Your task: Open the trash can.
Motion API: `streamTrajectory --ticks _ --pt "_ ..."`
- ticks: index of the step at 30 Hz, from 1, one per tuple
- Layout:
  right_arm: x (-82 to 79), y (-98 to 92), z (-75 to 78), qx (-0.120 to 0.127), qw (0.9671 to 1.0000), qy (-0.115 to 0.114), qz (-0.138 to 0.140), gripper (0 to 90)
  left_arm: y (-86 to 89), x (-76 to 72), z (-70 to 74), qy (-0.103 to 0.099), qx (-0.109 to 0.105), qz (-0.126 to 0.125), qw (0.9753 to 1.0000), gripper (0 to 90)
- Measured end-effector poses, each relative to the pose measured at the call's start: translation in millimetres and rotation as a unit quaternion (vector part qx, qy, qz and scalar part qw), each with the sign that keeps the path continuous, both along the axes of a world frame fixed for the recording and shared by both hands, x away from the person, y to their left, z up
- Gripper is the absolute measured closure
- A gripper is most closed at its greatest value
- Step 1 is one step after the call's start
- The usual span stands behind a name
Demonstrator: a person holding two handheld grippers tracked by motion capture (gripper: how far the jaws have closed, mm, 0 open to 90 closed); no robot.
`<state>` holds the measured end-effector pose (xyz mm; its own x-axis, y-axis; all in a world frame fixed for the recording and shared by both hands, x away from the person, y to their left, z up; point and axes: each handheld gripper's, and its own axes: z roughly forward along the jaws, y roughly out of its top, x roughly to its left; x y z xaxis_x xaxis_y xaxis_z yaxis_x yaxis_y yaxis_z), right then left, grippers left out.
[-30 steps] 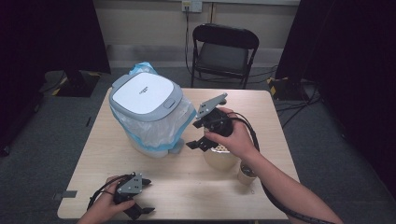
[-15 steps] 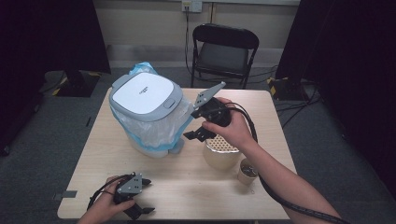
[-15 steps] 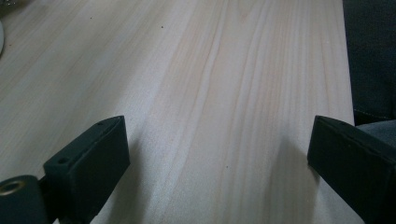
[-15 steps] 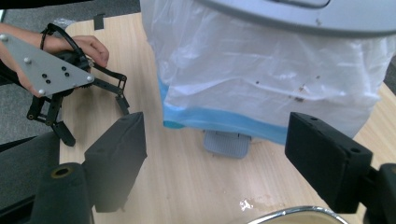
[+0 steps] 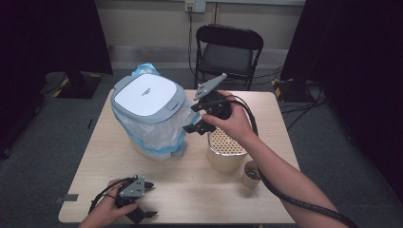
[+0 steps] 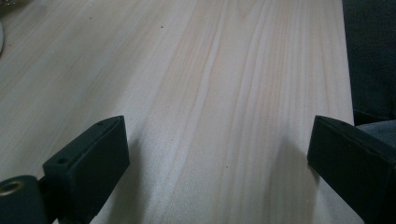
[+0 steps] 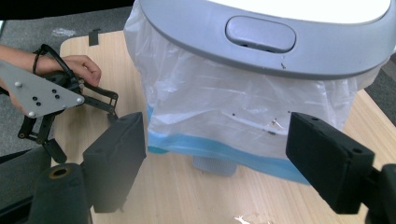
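— High view first: my right gripper (image 5: 197, 117) hangs above the surface (image 5: 190, 190), jaws wide and holding nothing, just beside the lidded bin (image 5: 148, 114). My hand covers part of the perforated beige container (image 5: 227, 152); the small cup (image 5: 251, 175) beside it is too small to read.

— And up close?

— Right gripper view gives me the bin's grey lid (image 7: 261, 32), its top cut off, and specks on the white liner (image 7: 233, 107). My left gripper (image 5: 141, 199) rests near the surface's front edge, jaws wide and bare.
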<state>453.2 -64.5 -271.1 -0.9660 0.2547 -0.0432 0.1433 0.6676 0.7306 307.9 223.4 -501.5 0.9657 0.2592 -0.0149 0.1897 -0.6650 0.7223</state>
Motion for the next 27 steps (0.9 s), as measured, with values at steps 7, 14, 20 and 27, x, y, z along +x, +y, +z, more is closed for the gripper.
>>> streamTrajectory --ticks 7,14,20,27 --pt "2.5 8.2 3.0 -0.001 1.0 -0.001 0.009 19.6 0.0 0.0 0.0 0.0 0.0 0.0 1.0 4.9" --pt "4.3 17.9 9.6 -0.01 0.9998 -0.007 0.018 19.4 0.0 0.0 0.0 0.0 0.0 0.0 1.0 4.9" --pt "6.4 24.5 15.4 -0.016 0.9996 -0.014 0.02 19.0 0.0 0.0 0.0 0.0 0.0 0.0 1.0 4.9" --pt "9.7 30.1 18.3 -0.019 0.9994 -0.017 0.021 18.9 0.0 0.0 0.0 0.0 0.0 0.0 1.0 4.9"
